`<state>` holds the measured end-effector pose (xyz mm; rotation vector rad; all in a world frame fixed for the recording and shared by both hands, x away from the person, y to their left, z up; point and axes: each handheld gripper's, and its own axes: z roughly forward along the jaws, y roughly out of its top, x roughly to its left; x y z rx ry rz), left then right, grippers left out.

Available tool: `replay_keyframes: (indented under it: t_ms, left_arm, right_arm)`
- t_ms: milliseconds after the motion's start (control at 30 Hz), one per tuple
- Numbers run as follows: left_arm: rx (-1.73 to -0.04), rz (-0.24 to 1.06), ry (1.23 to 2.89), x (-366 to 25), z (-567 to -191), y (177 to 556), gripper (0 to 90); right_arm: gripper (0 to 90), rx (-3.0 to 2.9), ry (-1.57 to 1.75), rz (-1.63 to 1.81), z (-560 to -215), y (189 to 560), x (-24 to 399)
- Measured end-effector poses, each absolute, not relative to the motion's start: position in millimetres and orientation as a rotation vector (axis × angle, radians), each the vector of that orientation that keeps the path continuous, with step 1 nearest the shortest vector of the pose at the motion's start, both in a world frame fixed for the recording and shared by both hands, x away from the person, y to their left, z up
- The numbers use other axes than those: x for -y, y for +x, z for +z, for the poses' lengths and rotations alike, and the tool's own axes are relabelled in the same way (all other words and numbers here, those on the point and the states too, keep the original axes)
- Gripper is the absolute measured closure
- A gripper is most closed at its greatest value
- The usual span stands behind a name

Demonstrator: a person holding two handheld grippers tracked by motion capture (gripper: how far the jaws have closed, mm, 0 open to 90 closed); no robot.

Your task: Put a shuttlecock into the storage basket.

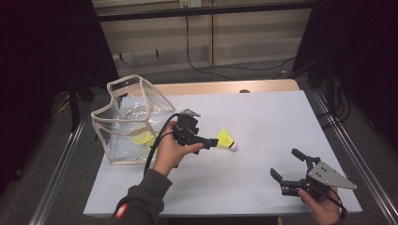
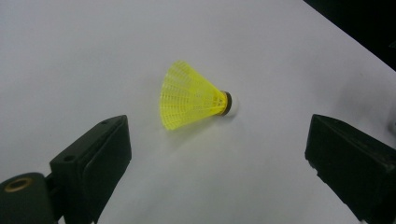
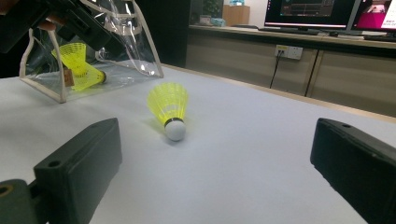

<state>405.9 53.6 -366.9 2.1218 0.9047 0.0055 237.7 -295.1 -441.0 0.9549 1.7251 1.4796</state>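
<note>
A yellow shuttlecock with a white cork tip lies on its side on the white table. My left gripper hovers just left of it, open; in the left gripper view the shuttlecock lies beyond the wide-apart jaws of the left gripper, untouched. My right gripper rests open near the front right edge, pointing at the shuttlecock from a distance, nothing between the jaws of the right gripper. A clear bag with beige trim stands at the left, holding yellow shuttlecocks.
In the right gripper view the bag and its shuttlecocks sit behind the loose one, with the left gripper above them. Metal rails run along both table sides. Cabinets and cables lie beyond the far edge.
</note>
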Motion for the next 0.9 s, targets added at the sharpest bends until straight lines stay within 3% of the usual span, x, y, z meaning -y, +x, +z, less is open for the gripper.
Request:
replay_keyframes:
  t_ms: [900]
  left_arm:
    - [-0.901,0.01,2.144,-38.5,-393.5,406.3,12.7]
  right_arm:
    - [1.9,-1.723,0.951,1.48,-440.7,237.0,295.0]
